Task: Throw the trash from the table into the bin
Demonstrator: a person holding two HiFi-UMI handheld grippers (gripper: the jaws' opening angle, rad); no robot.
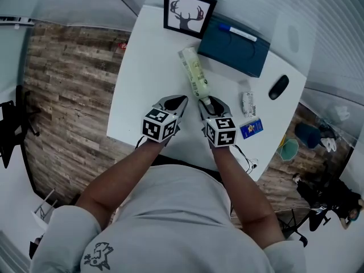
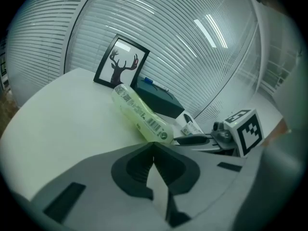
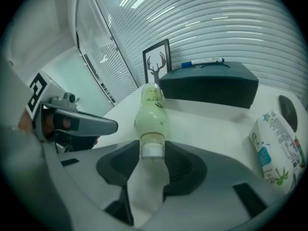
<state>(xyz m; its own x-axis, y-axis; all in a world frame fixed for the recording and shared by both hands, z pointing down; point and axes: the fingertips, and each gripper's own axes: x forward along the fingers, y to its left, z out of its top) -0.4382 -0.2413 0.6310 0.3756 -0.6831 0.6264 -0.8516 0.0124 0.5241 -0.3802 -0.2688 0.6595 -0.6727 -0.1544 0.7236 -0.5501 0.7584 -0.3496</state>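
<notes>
A pale green plastic bottle [image 1: 195, 73] with a white cap lies on the white table [image 1: 142, 95], its cap end toward me. My right gripper [image 1: 208, 100] is at that cap. In the right gripper view the cap [image 3: 152, 150] sits between the tips of the right gripper [image 3: 153, 153], which stand open closely on either side of it. My left gripper [image 1: 180, 101] hovers just left of the cap end, shut and holding nothing. In the left gripper view the left gripper [image 2: 154, 144] has its tips together and the bottle [image 2: 139, 112] lies just beyond them.
At the table's back stand a framed deer picture [image 1: 189, 11] and a dark teal box [image 1: 239, 47] with a marker pen [image 1: 239, 33] on top. To the right lie a black mouse [image 1: 278, 87], a small white packet [image 1: 248, 103] and a blue packet [image 1: 251, 128]. A teal container [image 1: 289, 149] sits on the floor beyond the right edge.
</notes>
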